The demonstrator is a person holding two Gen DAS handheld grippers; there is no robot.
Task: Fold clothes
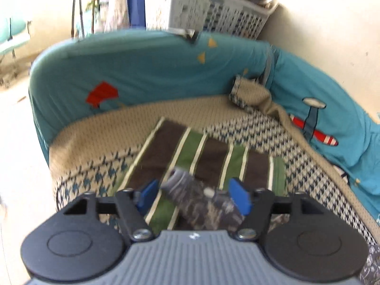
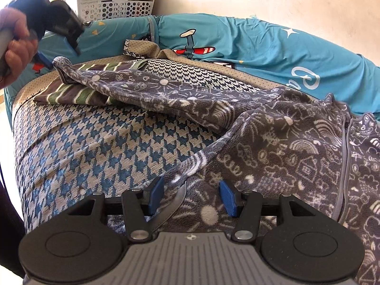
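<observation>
On the houndstooth cushion (image 2: 99, 142), the open, empty left gripper (image 1: 194, 196) has released the fleece sleeve (image 2: 133, 83), which could slump unfolded, while the right gripper (image 2: 192, 197) straddles fleece, grip uncertain.

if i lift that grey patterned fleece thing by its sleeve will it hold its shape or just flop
Probably flops: the grey fleece garment already drapes in soft folds, and its sleeve lies limp over the striped cloth. The fuzzy pile suggests it won't slip easily.
</observation>
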